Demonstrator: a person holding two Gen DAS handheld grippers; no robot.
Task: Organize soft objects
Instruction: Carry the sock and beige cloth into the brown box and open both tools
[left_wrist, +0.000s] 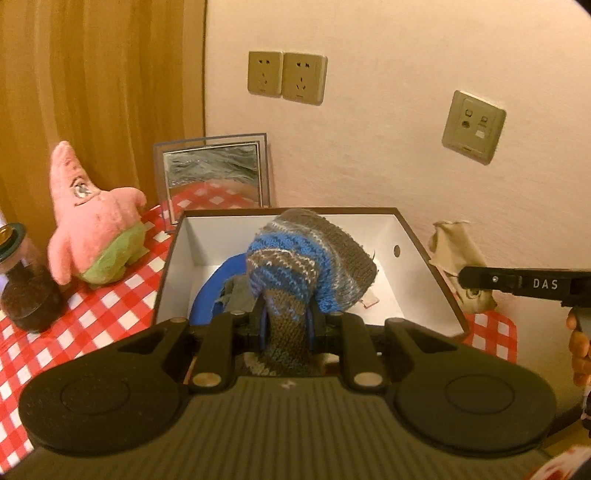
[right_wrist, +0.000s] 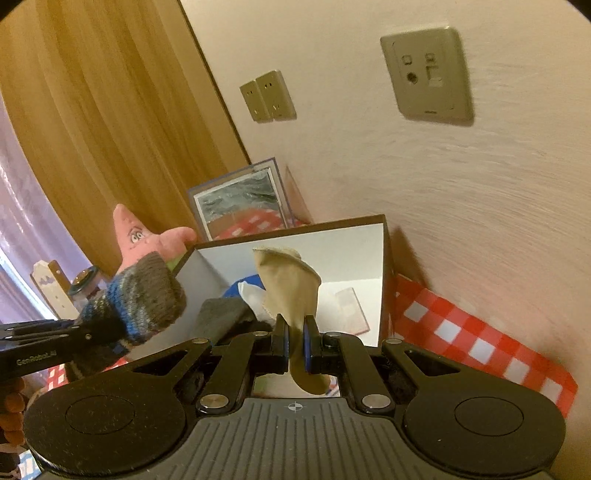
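Observation:
My left gripper (left_wrist: 287, 321) is shut on a blue and brown knitted sock (left_wrist: 310, 258), held over the near edge of an open white box (left_wrist: 207, 240) with a brown rim. The box holds a blue item (left_wrist: 214, 288) and a grey cloth (left_wrist: 236, 295). My right gripper (right_wrist: 295, 343) is shut on a beige sock (right_wrist: 288, 284), held above the box (right_wrist: 347, 251). From the left wrist view the beige sock (left_wrist: 454, 243) hangs right of the box. The knitted sock (right_wrist: 147, 295) shows left in the right wrist view.
A pink starfish plush (left_wrist: 92, 225) stands on the red checked tablecloth (left_wrist: 92, 314) left of the box. A framed picture (left_wrist: 214, 177) leans on the wall behind. A dark jar (left_wrist: 26, 291) stands at far left. Wall sockets (left_wrist: 286, 77) and a curtain are behind.

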